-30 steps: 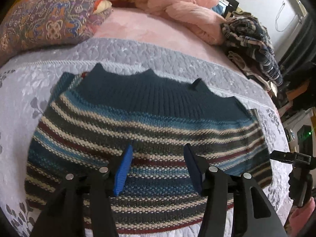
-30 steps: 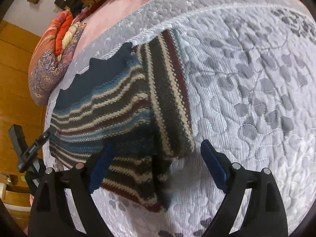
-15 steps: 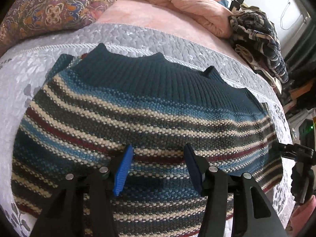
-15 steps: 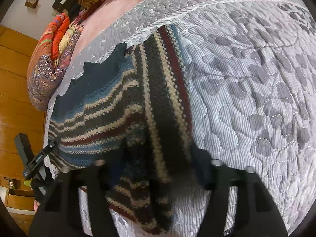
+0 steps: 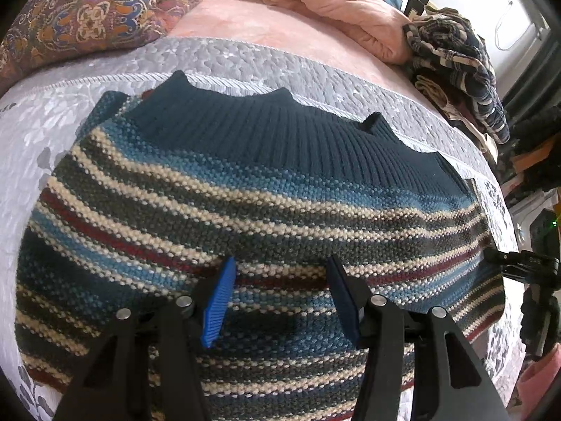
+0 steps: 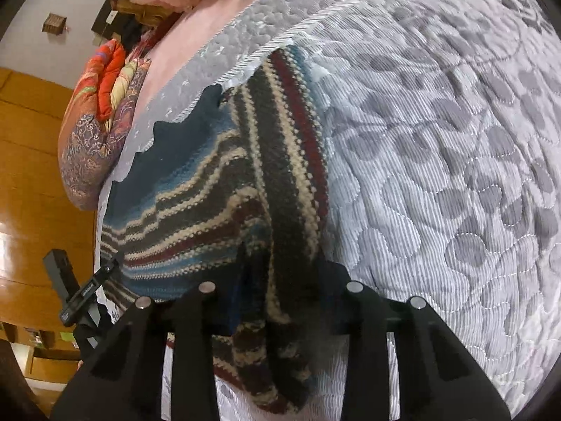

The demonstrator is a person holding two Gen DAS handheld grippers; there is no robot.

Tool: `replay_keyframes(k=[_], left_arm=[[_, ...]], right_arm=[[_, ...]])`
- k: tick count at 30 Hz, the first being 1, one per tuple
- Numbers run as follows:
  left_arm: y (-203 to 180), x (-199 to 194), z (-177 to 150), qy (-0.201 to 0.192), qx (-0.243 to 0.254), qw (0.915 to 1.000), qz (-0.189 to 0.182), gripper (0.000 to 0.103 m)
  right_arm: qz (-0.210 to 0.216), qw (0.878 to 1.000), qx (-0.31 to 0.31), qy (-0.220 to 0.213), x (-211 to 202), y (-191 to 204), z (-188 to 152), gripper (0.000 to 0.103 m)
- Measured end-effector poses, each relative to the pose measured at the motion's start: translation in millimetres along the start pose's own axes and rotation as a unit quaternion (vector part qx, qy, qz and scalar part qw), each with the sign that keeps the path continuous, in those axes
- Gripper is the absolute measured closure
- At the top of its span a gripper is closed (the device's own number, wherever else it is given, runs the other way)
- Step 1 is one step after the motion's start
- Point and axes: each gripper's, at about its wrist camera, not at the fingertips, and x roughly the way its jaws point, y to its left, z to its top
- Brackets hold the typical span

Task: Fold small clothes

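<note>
Jaws: our left gripper (image 5: 280, 298) spread above striped knit sweater (image 5: 245, 210); right gripper (image 6: 280, 301) pinching sleeve fold. We lift, carry sleeve squarely inward, keep edge straight on grey quilted bed cover (image 6: 438, 175).

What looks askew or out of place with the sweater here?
Only the striped sweater's right edge: a folded-over panel with stripes running crosswise, bunched between the right gripper's fingers. The rest lies flat on the grey quilt. No damage is visible.

chunky matt knit on the striped sweater (image 5: 245, 203), ribbed at its dark collar; quilted, faintly shiny bedspread (image 6: 438, 175); glossy wood panelling (image 6: 31, 175) at left.
</note>
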Motion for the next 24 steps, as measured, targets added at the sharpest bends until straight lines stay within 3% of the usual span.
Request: replay_keyframes(k=[11,17,24], left_arm=[[-3,2,-2,-0.005,0.005,1.0,0.006,0.048],[5,-14,0,-0.003,-0.016,0.9998,-0.014,0.048],[21,-43,-2,-0.021,-0.024,0.9993,-0.019,0.048]], right_arm=[[-0.016,1.0,0.016,0.0,1,6,2,0.071],[0.015,0.999,-0.032,-0.017,-26,61,4,0.072],[-0.011,0.993,-0.117,-0.014,-27,158,3,0.073]])
